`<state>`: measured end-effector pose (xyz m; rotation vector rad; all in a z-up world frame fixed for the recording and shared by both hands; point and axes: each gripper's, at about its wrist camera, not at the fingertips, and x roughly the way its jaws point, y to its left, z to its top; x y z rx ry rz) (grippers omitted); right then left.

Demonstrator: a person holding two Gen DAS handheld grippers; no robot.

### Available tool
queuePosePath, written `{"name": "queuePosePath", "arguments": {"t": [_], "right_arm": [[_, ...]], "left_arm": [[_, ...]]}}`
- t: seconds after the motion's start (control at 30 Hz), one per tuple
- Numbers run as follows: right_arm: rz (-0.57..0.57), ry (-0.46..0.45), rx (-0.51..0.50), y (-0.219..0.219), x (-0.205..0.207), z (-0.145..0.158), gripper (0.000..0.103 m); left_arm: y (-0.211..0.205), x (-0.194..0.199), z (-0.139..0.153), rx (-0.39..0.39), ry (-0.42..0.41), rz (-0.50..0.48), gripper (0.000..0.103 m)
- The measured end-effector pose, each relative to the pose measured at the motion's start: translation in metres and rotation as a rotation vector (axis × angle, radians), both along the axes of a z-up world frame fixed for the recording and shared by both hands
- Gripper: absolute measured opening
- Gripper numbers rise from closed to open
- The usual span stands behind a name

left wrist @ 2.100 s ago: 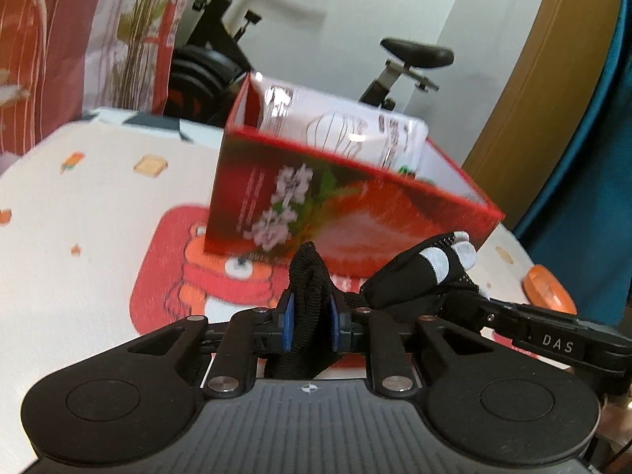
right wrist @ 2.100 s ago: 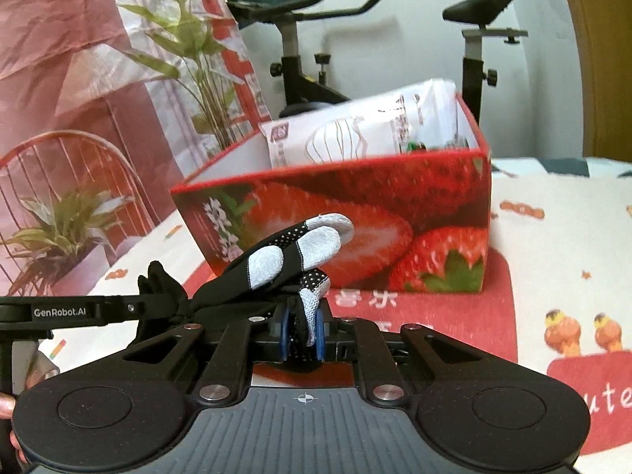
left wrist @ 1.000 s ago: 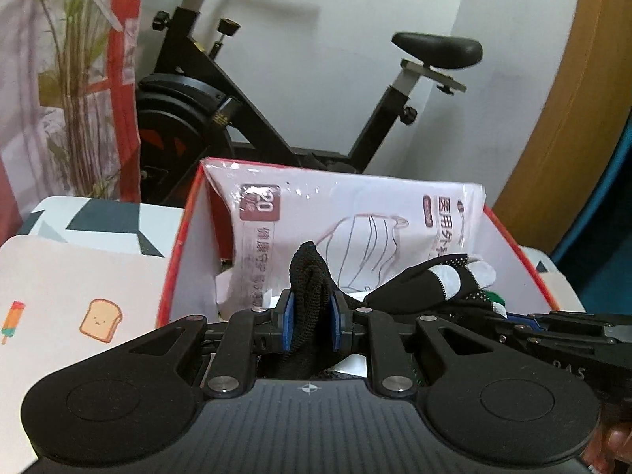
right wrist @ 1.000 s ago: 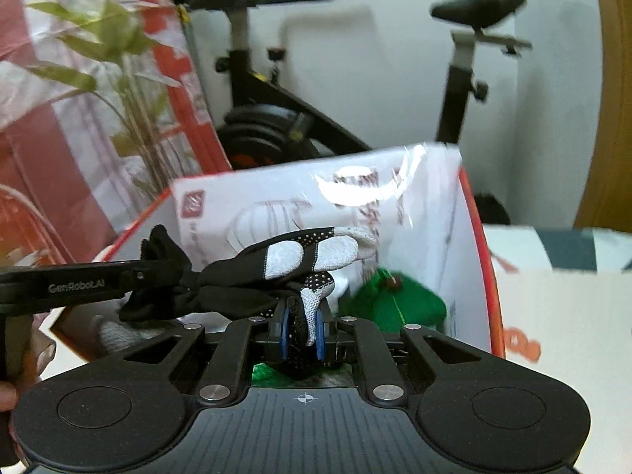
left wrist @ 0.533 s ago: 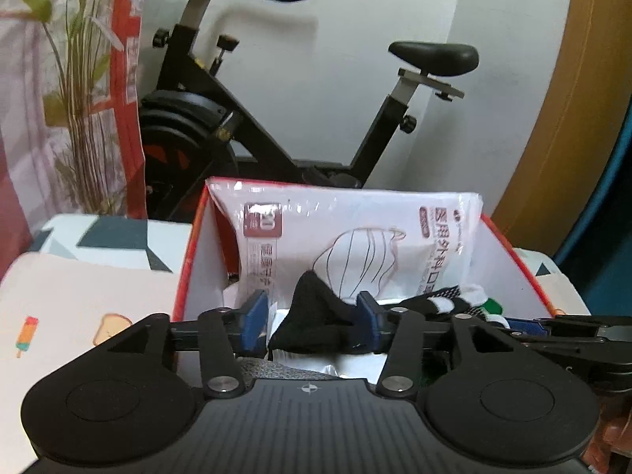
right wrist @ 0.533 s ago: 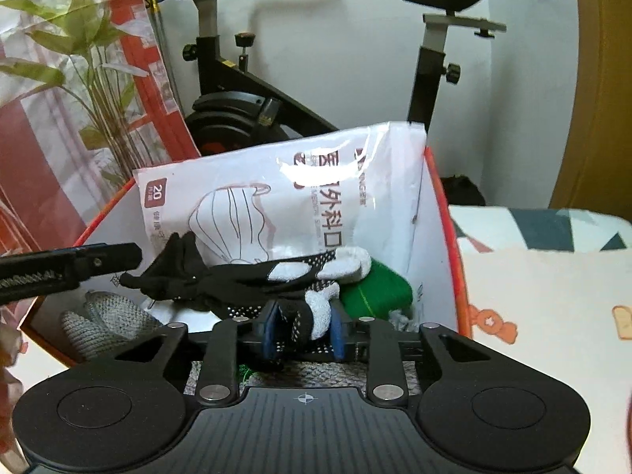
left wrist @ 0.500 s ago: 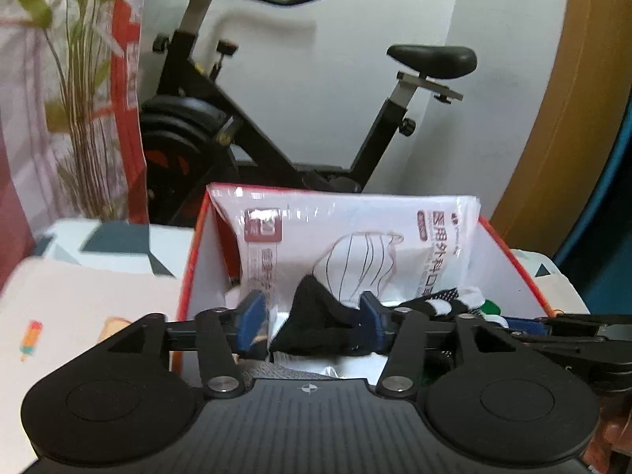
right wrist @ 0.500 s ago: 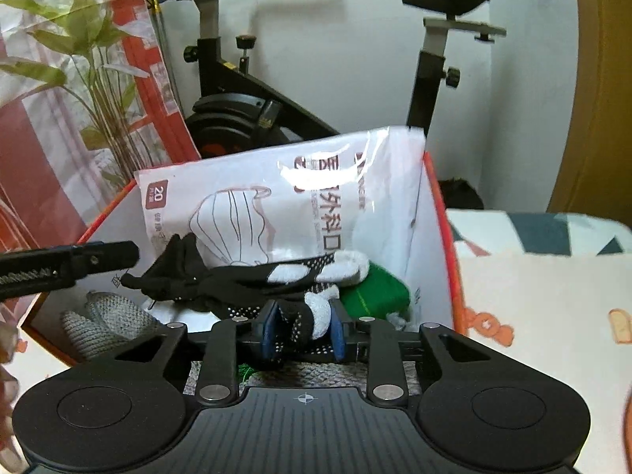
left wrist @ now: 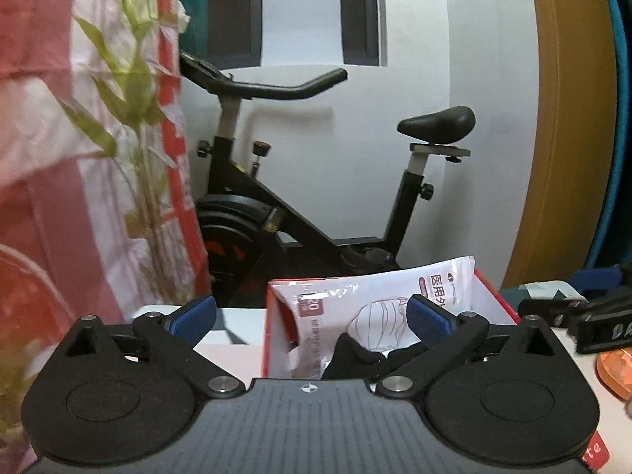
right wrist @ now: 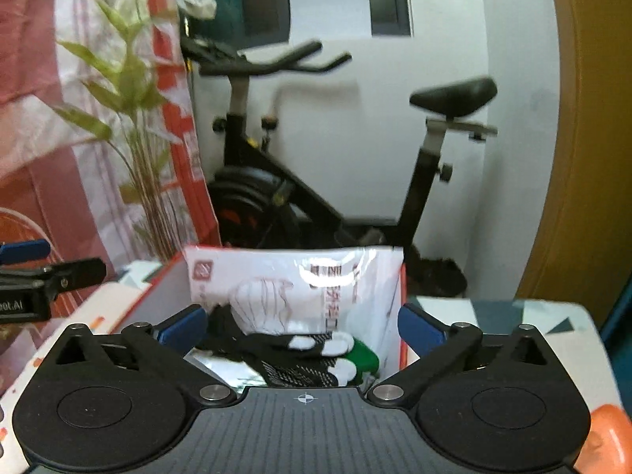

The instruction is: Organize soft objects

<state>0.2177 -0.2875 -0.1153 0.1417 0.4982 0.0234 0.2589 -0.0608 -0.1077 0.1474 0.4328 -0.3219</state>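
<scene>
A black glove with white fingertips (right wrist: 294, 355) lies inside the red box (right wrist: 403, 316), in front of a white mask packet (right wrist: 300, 288) and beside a green soft thing (right wrist: 365, 355). My right gripper (right wrist: 302, 326) hangs above the box, its jaws opening wide, with nothing pressed between the blue pads (right wrist: 183, 326). In the left wrist view the glove's black cuff (left wrist: 355, 355) rests in the box (left wrist: 272, 316) against the packet (left wrist: 375, 300). My left gripper (left wrist: 312, 316) is also opening wide above it and holds nothing. The right gripper's finger (left wrist: 592, 316) shows at the right.
An exercise bike (left wrist: 316, 217) stands behind the table against the white wall. A red and white curtain with leaf print (left wrist: 98, 158) hangs at the left. An orange object (left wrist: 616, 371) lies on the patterned tablecloth (right wrist: 513, 312) at the right.
Both grippers went from shut on the glove to wide open. The glove dropped into the red box. Both views rose and pulled back from the box.
</scene>
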Motion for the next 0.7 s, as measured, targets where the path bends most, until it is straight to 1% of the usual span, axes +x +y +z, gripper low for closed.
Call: {"name": "queuePosePath", "arguments": {"t": [0.07, 0.27, 0.43, 0.57, 0.63, 0.7], "right_arm": [[0.005, -0.023, 0.001, 0.002, -0.015, 0.015, 0.103], [-0.001, -0.101, -0.017, 0.013, -0.069, 0.055, 0.103], [-0.024, -0.138, -0.035, 0.024, -0.113, 0.082, 0.103], [-0.036, -0.195, -0.026, 0.030, -0.155, 0.100, 0.103], [-0.048, -0.213, -0.019, 0.033, -0.172, 0.108, 0.103], [-0.053, -0.229, -0.007, 0.035, -0.191, 0.115, 0.103]], "left_arm": [[0.005, -0.016, 0.012, -0.001, -0.009, 0.019, 0.103], [0.021, -0.066, 0.048, -0.017, -0.075, 0.055, 0.103], [0.036, -0.114, 0.075, -0.106, -0.129, 0.003, 0.103], [0.043, -0.146, 0.087, -0.144, -0.114, 0.015, 0.103], [0.046, -0.163, 0.091, -0.139, -0.122, 0.019, 0.103], [0.047, -0.177, 0.094, -0.111, -0.140, 0.048, 0.103]]}}
